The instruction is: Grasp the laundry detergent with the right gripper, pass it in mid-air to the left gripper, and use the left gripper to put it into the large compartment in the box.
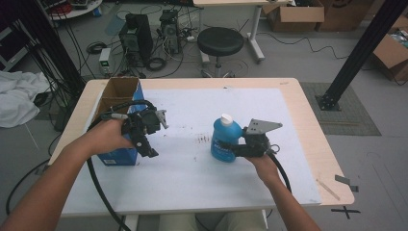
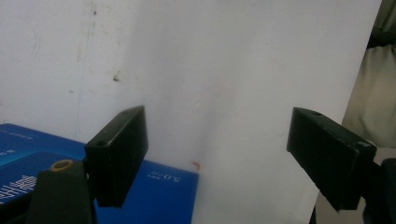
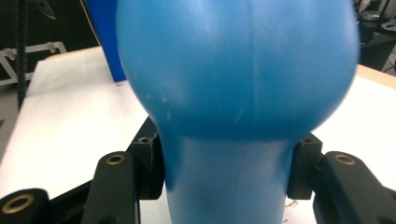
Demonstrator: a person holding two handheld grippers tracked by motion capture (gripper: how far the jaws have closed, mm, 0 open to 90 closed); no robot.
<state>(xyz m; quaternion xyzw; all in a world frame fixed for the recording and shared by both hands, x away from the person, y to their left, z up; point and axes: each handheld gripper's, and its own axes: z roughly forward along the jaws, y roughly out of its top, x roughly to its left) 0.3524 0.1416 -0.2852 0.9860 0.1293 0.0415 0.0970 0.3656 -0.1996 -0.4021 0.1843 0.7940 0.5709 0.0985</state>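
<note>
A blue bottle with a white cap stands upright on the white sheet right of centre. My right gripper is shut on its lower body from the right; in the right gripper view both jaws press the narrow waist of the bottle. An open blue cardboard box stands at the table's left side. My left gripper hovers just right of the box, jaws wide apart and pointing down, with nothing between them. In the left gripper view the left gripper looks at the white sheet, the box at lower left.
The wooden table carries a white sheet with small reddish marks near its middle. Strips of tape lie at the table's front right corner. Beyond the far edge stand a black stool, computer towers and cables.
</note>
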